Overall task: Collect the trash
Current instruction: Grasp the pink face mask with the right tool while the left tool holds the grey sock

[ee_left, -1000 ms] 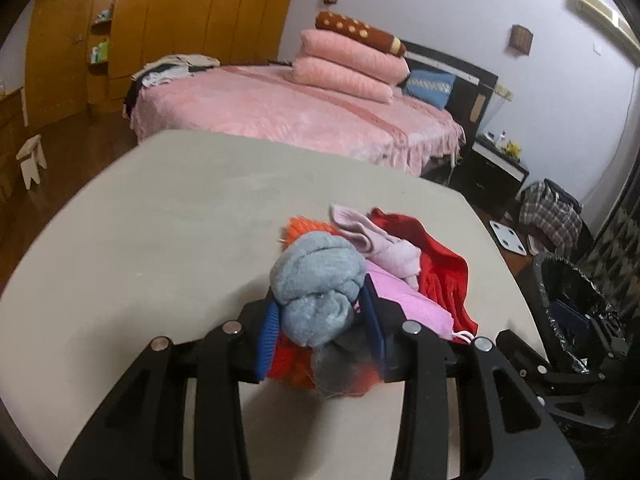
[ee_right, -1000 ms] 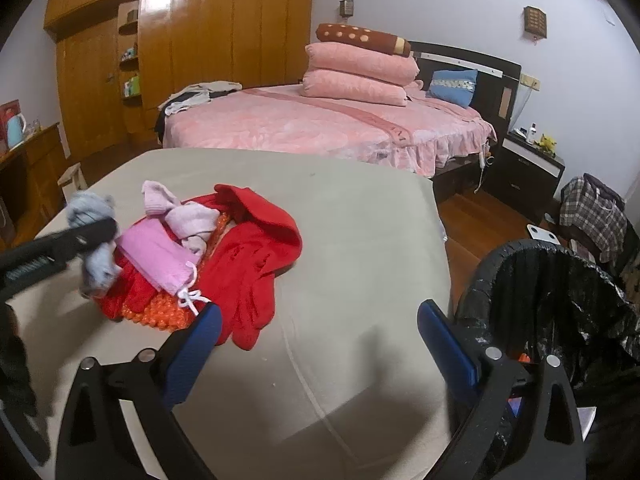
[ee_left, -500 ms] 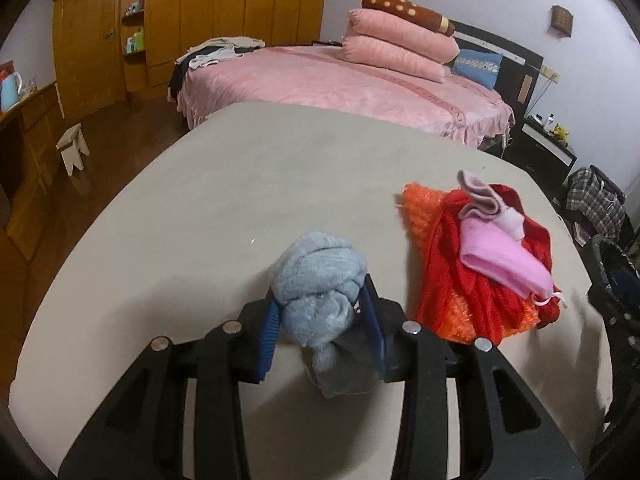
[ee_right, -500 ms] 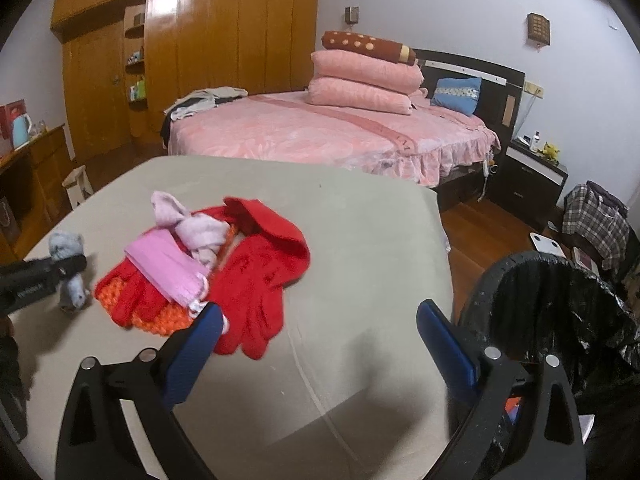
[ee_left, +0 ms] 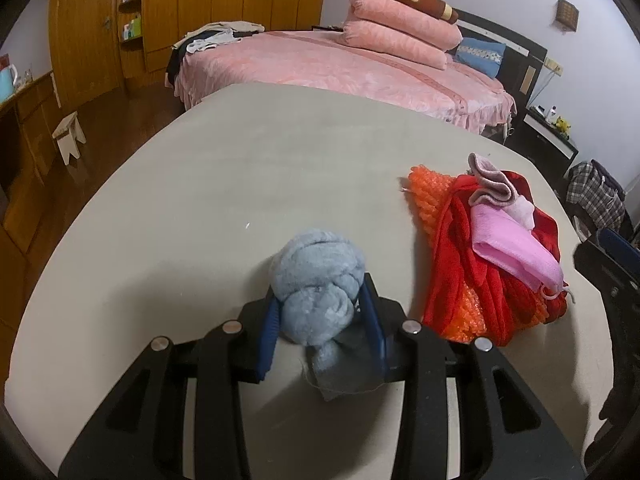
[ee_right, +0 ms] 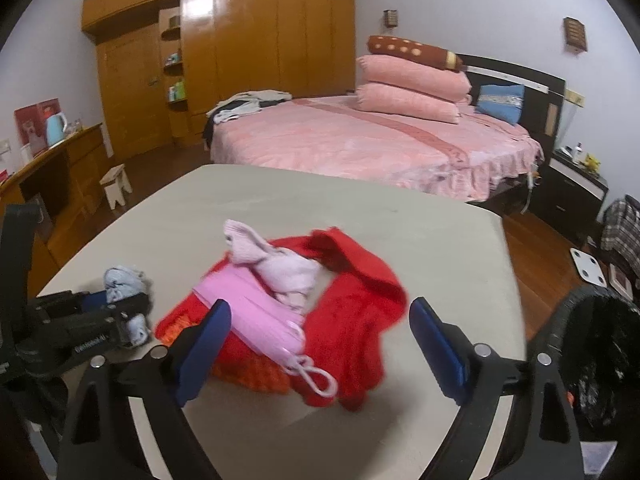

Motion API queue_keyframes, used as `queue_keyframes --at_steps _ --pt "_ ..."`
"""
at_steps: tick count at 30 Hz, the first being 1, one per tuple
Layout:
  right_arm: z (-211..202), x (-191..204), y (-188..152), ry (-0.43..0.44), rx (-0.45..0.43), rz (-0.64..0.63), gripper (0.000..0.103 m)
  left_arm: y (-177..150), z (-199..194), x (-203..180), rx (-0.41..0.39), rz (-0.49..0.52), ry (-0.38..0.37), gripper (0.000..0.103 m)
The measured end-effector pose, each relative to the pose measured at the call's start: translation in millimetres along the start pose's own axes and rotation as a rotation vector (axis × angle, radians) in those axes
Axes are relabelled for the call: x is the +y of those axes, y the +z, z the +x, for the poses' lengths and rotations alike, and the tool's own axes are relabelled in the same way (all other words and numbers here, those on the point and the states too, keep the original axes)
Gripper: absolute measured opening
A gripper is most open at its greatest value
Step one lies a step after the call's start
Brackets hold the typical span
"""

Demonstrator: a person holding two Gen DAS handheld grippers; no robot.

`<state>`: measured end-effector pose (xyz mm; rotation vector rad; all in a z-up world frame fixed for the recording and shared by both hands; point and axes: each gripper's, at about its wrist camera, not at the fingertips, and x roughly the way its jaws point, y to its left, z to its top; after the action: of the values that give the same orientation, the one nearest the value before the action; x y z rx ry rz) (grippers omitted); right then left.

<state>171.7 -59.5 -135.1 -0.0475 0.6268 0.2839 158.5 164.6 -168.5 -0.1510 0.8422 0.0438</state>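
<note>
Evidently the collecting was under way, with one piece lifted off and the rest waiting. The left gripper (ee_left: pixel 320 320) was clamped on a grey-blue knitted bundle (ee_left: pixel 316 280), its blue pads pressing the soft wad from both sides while a darker grey tail hung below the jaws toward the table (ee_left: pixel 240 160). The bundle sat off to the side of the main heap, well apart from it across bare tabletop. The right gripper (ee_right: pixel 320 344) hovered over the near edge of the pile of fabric (ee_right: pixel 304 308) with its jaws wide and closing; cloth showed beyond them, but the pads pressed on nothing.

Judged from this, the step in hand was sorting the heap piece by piece toward the black-lined bin (ee_right: pixel 596 344), which stood just off the table's right-hand edge. The next move probably called for the right gripper to drop onto one top piece, the pink mask-like item (ee_right: pixel 256 312) or the pale pink sock (ee_right: pixel 276 264), and pinch it cleanly without dragging the layers beneath.

The materials were all limp and soft. The grey-blue bundle looked fuzzy and rolled into a rounded knot. The red garment (ee_right: pixel 356 296) was a fleecy, floppy cloth draped in folds, and beneath it lay an orange knit (ee_left: pixel 428 192) with a coarse, bobbly texture. The pink item was smooth and flat, ending in a thin white looped cord (ee_right: pixel 316 376) that could snag on a finger. The table's surface was matte, pale and even.
</note>
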Motion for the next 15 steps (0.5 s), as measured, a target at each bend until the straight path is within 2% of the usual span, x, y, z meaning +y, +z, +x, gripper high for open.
queue_keyframes --at_steps 7,10,11,12,14,15 --pt "16 19 8 0.044 0.029 -0.029 0.088 -1 2 2 0.006 -0.002 -0.001 0.036" --pt "23 25 5 0.054 0.056 -0.043 0.081 -1 4 3 0.013 0.004 0.003 0.036" --pt "26 26 3 0.052 0.073 -0.049 0.071 -1 5 2 0.015 0.006 0.004 0.037" --pt "31 27 1 0.051 0.108 -0.059 0.051 -1 5 2 0.016 0.006 0.004 0.037" --pt "37 26 -5 0.105 0.168 -0.043 0.025 -2 5 2 0.017 0.006 0.004 0.037" --pt "34 25 -5 0.110 0.161 -0.040 0.017 -2 5 3 0.017 0.005 0.003 0.037"
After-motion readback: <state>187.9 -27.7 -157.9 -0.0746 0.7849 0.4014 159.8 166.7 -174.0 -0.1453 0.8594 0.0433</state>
